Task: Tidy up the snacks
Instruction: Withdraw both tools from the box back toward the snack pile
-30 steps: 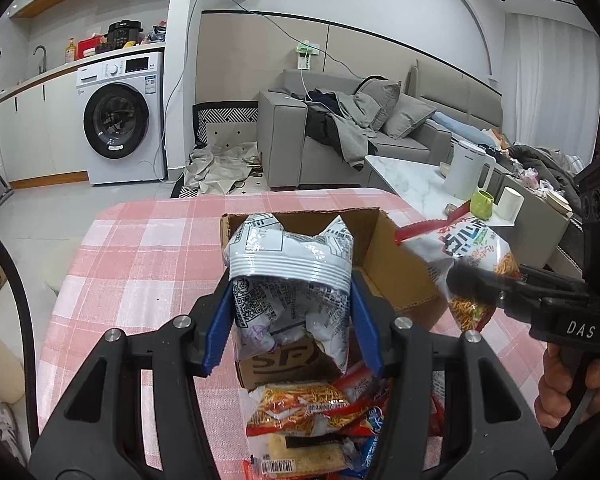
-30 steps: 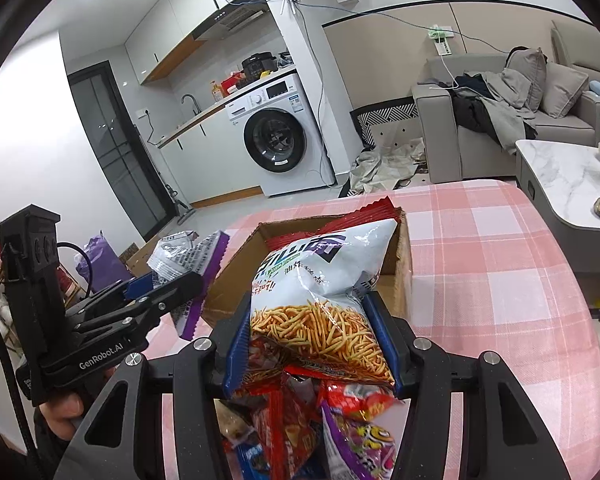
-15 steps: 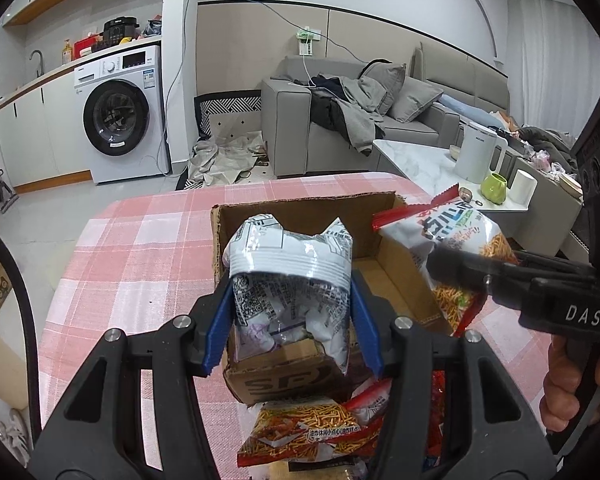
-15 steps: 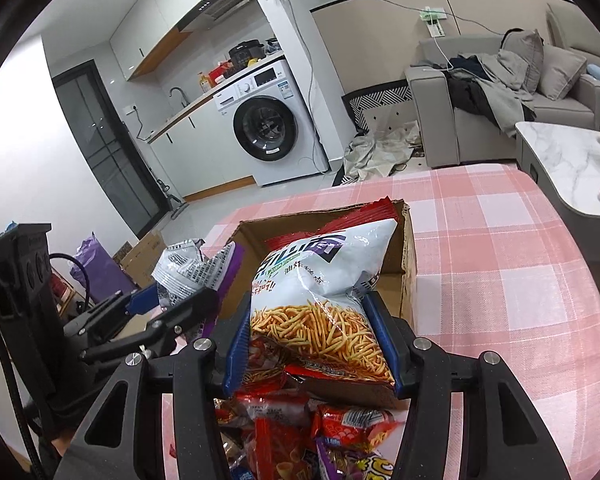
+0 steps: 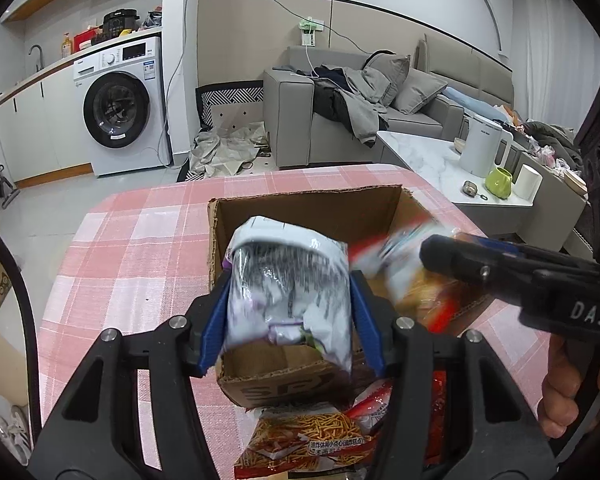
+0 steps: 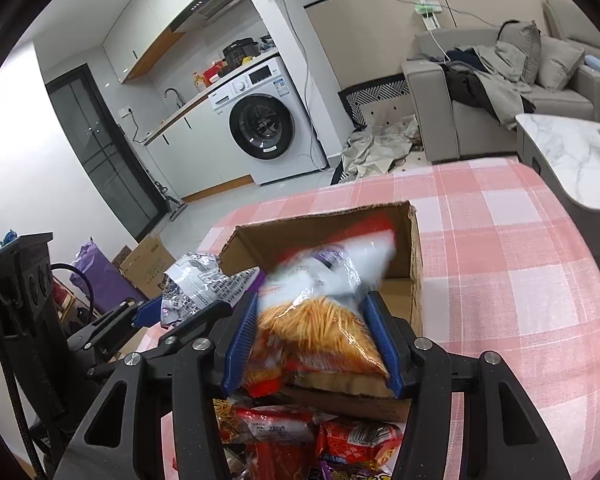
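An open cardboard box (image 5: pixel 300 208) (image 6: pixel 414 240) stands on the pink checked tablecloth (image 5: pixel 132 248). My left gripper (image 5: pixel 290 312) is shut on a silver-and-purple snack bag (image 5: pixel 288 284) and holds it over the box's near left part. My right gripper (image 6: pixel 314 332) is shut on a white-and-red bag of fried sticks (image 6: pixel 320 312), blurred, tipping into the box's right side. That bag and the right gripper also show in the left wrist view (image 5: pixel 404 260). Several loose snack packs (image 5: pixel 308 440) (image 6: pixel 320 436) lie in front of the box.
The table's right edge faces a marble coffee table (image 5: pixel 432 160) with a white kettle (image 5: pixel 482 150) and a green cup (image 5: pixel 499 183). A grey sofa (image 5: pixel 380 104) and a washing machine (image 5: pixel 120 108) stand behind. Cardboard boxes (image 6: pixel 148 264) sit on the floor at left.
Both grippers moved forward and down over the box with their bags. The fried-stick bag has dropped lower into the box's right side and is blurred by motion.
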{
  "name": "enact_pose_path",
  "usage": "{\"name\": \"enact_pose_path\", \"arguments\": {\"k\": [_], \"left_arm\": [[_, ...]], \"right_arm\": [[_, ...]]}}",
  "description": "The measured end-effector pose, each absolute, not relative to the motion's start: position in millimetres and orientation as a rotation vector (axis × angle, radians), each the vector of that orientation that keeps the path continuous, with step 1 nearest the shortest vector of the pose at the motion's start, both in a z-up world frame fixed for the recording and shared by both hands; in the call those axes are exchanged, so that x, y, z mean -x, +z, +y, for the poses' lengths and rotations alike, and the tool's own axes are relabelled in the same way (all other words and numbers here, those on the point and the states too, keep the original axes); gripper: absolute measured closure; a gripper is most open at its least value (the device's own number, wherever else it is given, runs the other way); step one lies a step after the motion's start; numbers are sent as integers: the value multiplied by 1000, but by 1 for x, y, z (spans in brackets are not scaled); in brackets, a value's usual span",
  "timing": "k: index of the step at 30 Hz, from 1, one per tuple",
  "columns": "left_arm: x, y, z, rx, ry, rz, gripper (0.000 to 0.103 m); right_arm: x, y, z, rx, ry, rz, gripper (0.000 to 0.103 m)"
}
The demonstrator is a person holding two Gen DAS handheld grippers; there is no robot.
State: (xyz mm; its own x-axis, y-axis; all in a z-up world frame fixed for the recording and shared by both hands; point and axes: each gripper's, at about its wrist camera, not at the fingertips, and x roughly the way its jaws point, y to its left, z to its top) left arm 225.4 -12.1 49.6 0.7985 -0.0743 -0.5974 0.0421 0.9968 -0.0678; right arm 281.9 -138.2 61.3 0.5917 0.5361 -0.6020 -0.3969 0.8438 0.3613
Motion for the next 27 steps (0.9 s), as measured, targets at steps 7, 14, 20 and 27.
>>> {"name": "enact_pose_path", "arguments": {"k": [7,14,20,27], "left_arm": [[-203,56,0,73,-66,602,19],[-170,64,4,34,-30,574,0],[-140,60,6,34,-39,576,0],[-113,43,7,55,-68,614,0]], "right_arm": [[-261,76,-154,-185,528,693,7],[-236,76,-173,-157,520,675,0],[-212,70,-184,-103,514,681,0],[-192,55,-188,-54,497,705,0]]}}
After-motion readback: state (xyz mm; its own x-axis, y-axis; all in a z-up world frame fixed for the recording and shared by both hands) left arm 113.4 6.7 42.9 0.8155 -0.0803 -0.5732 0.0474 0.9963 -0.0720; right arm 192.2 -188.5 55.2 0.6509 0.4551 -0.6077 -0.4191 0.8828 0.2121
